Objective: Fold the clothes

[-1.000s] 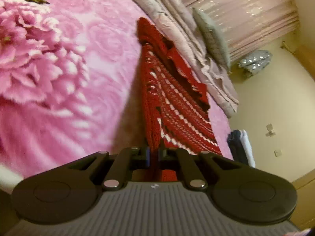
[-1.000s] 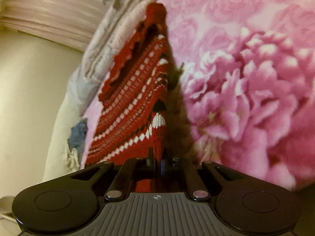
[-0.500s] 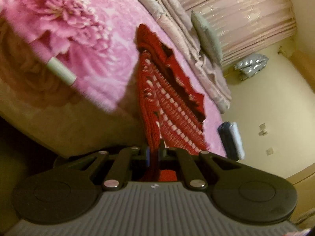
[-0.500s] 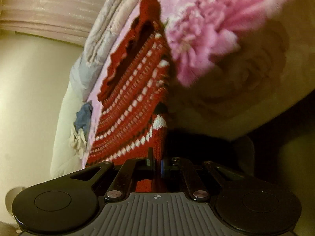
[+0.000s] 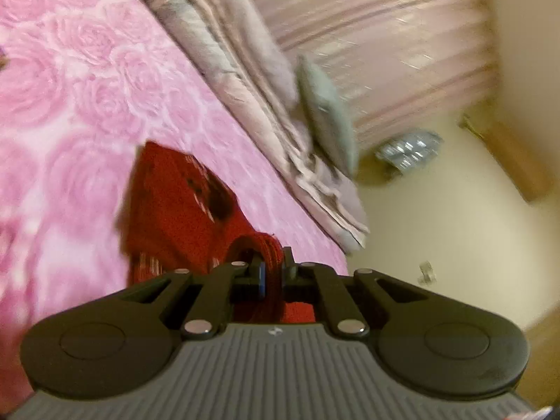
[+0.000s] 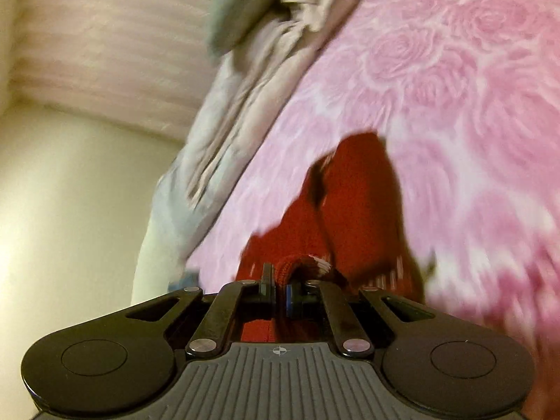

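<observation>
The left gripper (image 5: 272, 273) pinches a bunched edge of the red knit (image 5: 182, 210), its jaws opening slightly with the fabric still between them. The knit lies doubled on the pink rose blanket (image 5: 70, 87) of the bed, with a folded quilt (image 5: 245, 105) and a pillow (image 5: 327, 112) along the far side. The right gripper (image 6: 278, 288) is closed on another edge of the knit (image 6: 357, 192). Both views are blurred.

My red knit garment (image 5: 182, 210), flecked with white, lies on the pink rose-patterned blanket (image 5: 87, 80); beside it grey-beige bedding (image 5: 245, 80), and beyond, a pale-pink striped curtain (image 5: 385, 35).
</observation>
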`<state>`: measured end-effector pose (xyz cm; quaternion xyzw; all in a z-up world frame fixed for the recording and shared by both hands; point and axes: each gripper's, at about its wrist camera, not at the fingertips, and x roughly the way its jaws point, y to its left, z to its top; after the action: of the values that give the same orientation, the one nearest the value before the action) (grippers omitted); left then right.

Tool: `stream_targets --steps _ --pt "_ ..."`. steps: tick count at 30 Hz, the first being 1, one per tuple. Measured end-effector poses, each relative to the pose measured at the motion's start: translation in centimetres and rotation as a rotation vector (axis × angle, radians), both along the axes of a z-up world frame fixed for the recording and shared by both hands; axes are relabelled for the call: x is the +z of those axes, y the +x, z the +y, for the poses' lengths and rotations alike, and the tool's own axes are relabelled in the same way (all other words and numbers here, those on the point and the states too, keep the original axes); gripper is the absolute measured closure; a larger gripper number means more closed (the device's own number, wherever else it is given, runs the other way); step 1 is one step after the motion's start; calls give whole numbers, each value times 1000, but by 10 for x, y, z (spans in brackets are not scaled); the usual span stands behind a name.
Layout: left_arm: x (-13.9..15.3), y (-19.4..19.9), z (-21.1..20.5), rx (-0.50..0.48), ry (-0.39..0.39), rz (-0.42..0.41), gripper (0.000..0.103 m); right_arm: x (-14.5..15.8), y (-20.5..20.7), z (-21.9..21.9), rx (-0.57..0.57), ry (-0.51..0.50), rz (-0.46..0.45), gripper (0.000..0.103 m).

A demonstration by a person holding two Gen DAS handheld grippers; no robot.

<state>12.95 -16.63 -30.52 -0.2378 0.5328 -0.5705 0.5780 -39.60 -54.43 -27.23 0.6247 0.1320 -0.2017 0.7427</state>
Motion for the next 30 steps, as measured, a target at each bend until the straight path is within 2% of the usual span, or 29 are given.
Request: stream_targets --steps 1,2,3,4,5,6,8,10,12,14,19,24,26,27,28,29,30 --pt "-14 13 -21 20 30 34 96 -13 12 -19 -34 42 15 99" --pt "-28 23 -38 44 68 56 95 -28 25 -38 -61 92 29 90" --pt "-42 33 -52 75 115 67 94 -40 32 -51 -80 125 41 67" --pt "-50 41 -61 93 144 57 94 -47 33 -59 -103 117 79 54" --pt "-52 46 -64 97 154 23 94 -52 34 -66 -120 99 113 46" --pt "-55 51 -67 101 164 -10 94 -51 33 -68 -107 37 125 44" --pt "-52 57 -63 82 156 -103 87 -47 25 -67 -61 -96 158 44" --pt "-43 55 -56 34 139 -249 87 -40 16 -57 12 -291 215 44" --pt "-35 45 -53 -29 134 -372 85 -39 14 -44 90 -436 286 44" --pt "-33 35 -59 -81 114 -428 79 -43 18 -33 157 -529 321 44" --pt "-34 17 -94 -169 108 -539 75 -52 47 -25 231 -622 317 44" --pt "-44 8 -127 -230 152 -624 75 -60 73 -42 225 -644 312 44" --pt "-49 6 -136 -244 170 -647 78 -61 81 -48 225 -650 312 45" --pt "-52 5 -140 -250 179 -657 84 -61 83 -48 231 -657 318 62" --pt "-54 5 -142 -252 179 -666 98 -61 86 -48 239 -662 337 76" --pt "-55 3 -142 -250 172 -676 97 -62 89 -47 246 -670 353 83" --pt "-55 2 -142 -247 161 -685 98 -60 89 -45 246 -691 354 83"
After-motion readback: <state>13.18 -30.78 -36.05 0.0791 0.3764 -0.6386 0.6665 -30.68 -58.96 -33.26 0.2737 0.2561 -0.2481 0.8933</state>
